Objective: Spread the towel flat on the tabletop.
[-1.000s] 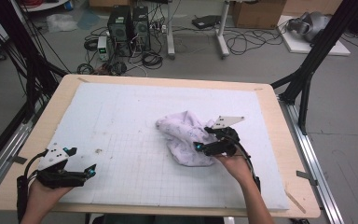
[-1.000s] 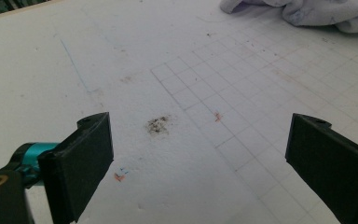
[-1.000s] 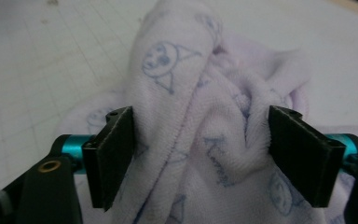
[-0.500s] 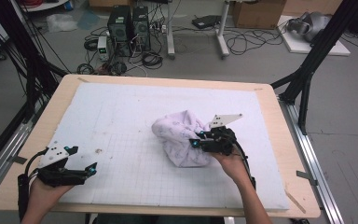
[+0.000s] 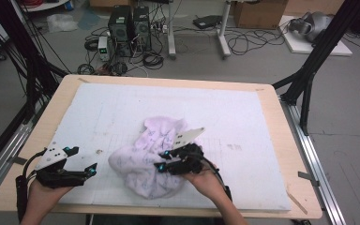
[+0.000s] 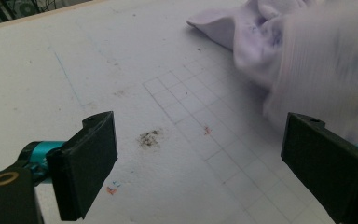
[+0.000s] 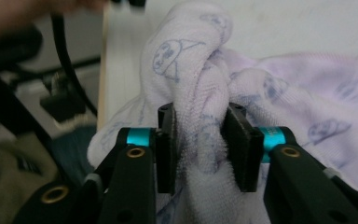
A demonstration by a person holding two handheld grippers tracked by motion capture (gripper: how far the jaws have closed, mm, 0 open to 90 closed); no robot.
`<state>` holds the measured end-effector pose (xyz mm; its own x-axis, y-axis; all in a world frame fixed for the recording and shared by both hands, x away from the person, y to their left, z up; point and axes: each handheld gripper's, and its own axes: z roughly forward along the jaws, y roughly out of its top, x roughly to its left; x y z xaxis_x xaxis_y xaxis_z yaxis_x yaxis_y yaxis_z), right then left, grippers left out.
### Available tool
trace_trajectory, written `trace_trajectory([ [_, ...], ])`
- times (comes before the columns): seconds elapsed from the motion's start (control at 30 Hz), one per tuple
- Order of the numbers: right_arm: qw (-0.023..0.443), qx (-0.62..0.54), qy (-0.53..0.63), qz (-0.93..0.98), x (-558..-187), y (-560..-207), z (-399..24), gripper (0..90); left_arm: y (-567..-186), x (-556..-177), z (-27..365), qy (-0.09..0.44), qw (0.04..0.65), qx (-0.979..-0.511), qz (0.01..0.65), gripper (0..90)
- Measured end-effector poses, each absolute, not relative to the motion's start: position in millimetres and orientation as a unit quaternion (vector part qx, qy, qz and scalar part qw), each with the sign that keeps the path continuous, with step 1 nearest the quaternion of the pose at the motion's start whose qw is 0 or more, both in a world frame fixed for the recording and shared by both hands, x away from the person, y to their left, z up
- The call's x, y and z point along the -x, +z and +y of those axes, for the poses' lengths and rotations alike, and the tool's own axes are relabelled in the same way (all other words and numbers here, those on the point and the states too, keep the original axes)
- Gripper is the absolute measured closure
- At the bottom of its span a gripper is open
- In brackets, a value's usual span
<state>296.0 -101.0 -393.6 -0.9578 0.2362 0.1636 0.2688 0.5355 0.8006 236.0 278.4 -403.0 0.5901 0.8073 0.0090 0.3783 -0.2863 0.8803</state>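
High view with the two gripper views: handling of a crumpled towel on a padded table. The right gripper (image 5: 172, 161) is clamping a thick fold of the pale lilac towel (image 5: 143, 159) between its two black jaws; in the right gripper view the jaws are pressing on a bunched ridge of the printed terry cloth (image 7: 200, 116), which is rising above them. The towel is lying in a heap on the white gridded mat (image 5: 243, 117), near the middle of the table and toward its near edge, with one lobe reaching farther back. The left gripper (image 5: 82, 161) is hovering low over the mat at the near left, jaws standing wide apart and holding nothing, with the towel's edge (image 6: 279, 51) just to its right and apart from it. Judged from this layout, the work is sitting at an early stage: one grasp is being made, while the cloth is showing no flat panel, no aligned edges and no fold. Spreading or straightening, a second grasp by the free gripper, and any folding are all remaining. The wooden table rim (image 5: 42, 136) is framing the mat.
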Motion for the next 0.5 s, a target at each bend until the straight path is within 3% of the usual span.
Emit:
trace_trajectory([
  [0.13, 0.035, 0.158, -0.461, -0.872, -294.4, -406.2, -102.7, 42.5, -400.8, -236.5, 273.5, 0.232, 0.459, -0.770, 0.379, 12.4],
  [0.2, 0.024, 0.160, -0.486, -0.859, -293.3, -397.5, -112.7, 38.0, -399.0, -237.9, 269.6, 0.227, 0.463, -0.771, 0.374, 12.9],
  [0.4, -0.033, 0.184, -0.506, -0.842, -302.6, -368.8, -156.3, 41.7, -390.2, -244.2, 252.3, 0.217, 0.475, -0.779, 0.347, 18.5],
  [0.5, -0.040, 0.190, -0.503, -0.842, -306.1, -372.2, -163.7, 43.5, -388.0, -249.4, 239.1, 0.206, 0.479, -0.787, 0.329, 20.7],
])
